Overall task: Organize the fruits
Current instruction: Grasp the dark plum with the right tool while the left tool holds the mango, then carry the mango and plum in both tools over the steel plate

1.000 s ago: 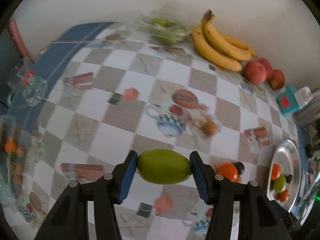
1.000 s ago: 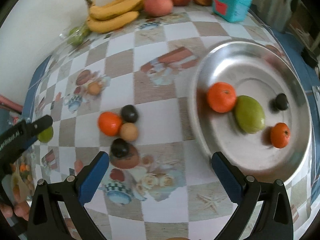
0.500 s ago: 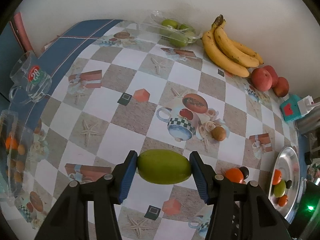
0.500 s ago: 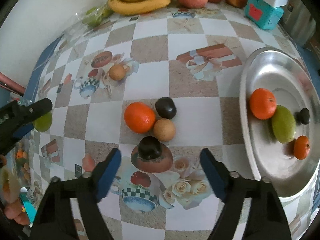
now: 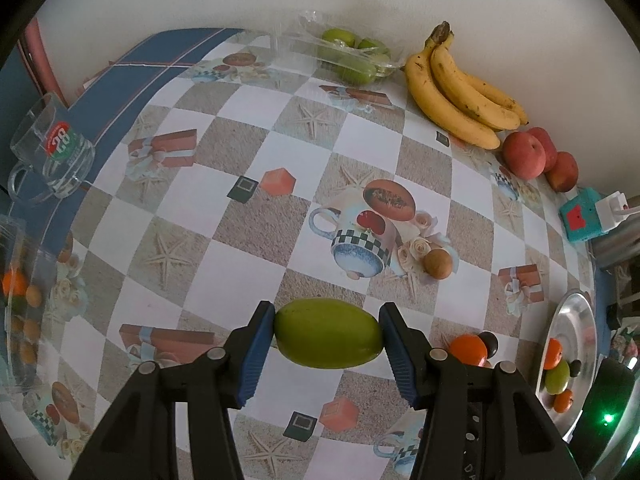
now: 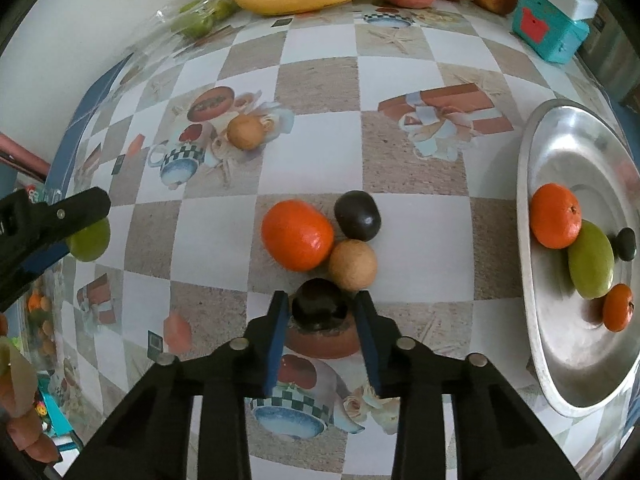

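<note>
My left gripper [image 5: 327, 313] is shut on a green oval fruit [image 5: 328, 334], held above the checked tablecloth. In the right wrist view that gripper [image 6: 52, 220] and its fruit [image 6: 90, 240] show at the left edge. My right gripper [image 6: 321, 300] points down at a loose cluster, its jaws closing, both pads against a dark round fruit [image 6: 320, 310]. Just beyond lie a brown fruit [image 6: 353, 265], a tangerine [image 6: 297, 235] and another dark fruit [image 6: 357, 216]. At the right, a metal plate [image 6: 580, 128] holds a tangerine [image 6: 556, 216], a green fruit [image 6: 591, 264], a small dark fruit [image 6: 626, 244] and a small tangerine [image 6: 618, 307].
Along the far wall lie bananas [image 5: 460, 92], red fruits [image 5: 524, 154] and a clear bag of green fruit [image 5: 348, 54]. A teal box [image 5: 584, 220] stands at the right, a glass mug [image 5: 52, 156] at the left. A lone brown fruit [image 6: 245, 132] lies mid-table. A hand [image 6: 20, 400] shows lower left.
My right gripper went left from over the plate to the loose cluster, came down, and its wide-open jaws closed onto the dark fruit. The left gripper kept its green fruit.
</note>
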Tool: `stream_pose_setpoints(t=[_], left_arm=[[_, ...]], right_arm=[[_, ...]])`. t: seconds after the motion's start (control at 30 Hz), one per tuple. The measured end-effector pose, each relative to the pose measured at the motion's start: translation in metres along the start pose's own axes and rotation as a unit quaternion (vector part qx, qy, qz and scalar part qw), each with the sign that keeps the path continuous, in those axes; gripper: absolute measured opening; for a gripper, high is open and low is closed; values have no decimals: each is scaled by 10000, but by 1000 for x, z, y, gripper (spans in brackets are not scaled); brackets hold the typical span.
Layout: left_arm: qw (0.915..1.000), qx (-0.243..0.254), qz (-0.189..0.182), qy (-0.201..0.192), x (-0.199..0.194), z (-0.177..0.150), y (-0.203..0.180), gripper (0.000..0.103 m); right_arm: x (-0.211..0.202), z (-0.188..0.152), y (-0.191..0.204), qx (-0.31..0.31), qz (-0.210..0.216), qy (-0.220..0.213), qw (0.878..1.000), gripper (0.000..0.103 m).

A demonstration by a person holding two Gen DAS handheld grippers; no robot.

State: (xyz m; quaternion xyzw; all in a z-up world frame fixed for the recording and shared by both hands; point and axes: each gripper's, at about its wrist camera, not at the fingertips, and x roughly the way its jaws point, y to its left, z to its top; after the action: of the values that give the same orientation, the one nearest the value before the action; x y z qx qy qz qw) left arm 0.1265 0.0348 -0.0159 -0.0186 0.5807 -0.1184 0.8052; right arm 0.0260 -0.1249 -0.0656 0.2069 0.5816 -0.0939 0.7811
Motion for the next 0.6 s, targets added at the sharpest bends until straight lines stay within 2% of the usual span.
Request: stream_pose_setpoints(t=[0.13,0.23,0.43,0.6], left_arm=[[10000,1,3,0,0,0,0,57],[10000,6,-1,4,0,0,0,57],[10000,41,-3,-17,-2,0,-3,57],[9999,103,9,-53,-5,0,-7,57]], right_arm=[[-1,0,5,-75,-8,-10,10000,27],[-6,-2,4,-55,195,-15,9998,27],[-31,-1,6,-124,396,-306,9987,27],[-48,0,6,-158,353,-513,9979,27]])
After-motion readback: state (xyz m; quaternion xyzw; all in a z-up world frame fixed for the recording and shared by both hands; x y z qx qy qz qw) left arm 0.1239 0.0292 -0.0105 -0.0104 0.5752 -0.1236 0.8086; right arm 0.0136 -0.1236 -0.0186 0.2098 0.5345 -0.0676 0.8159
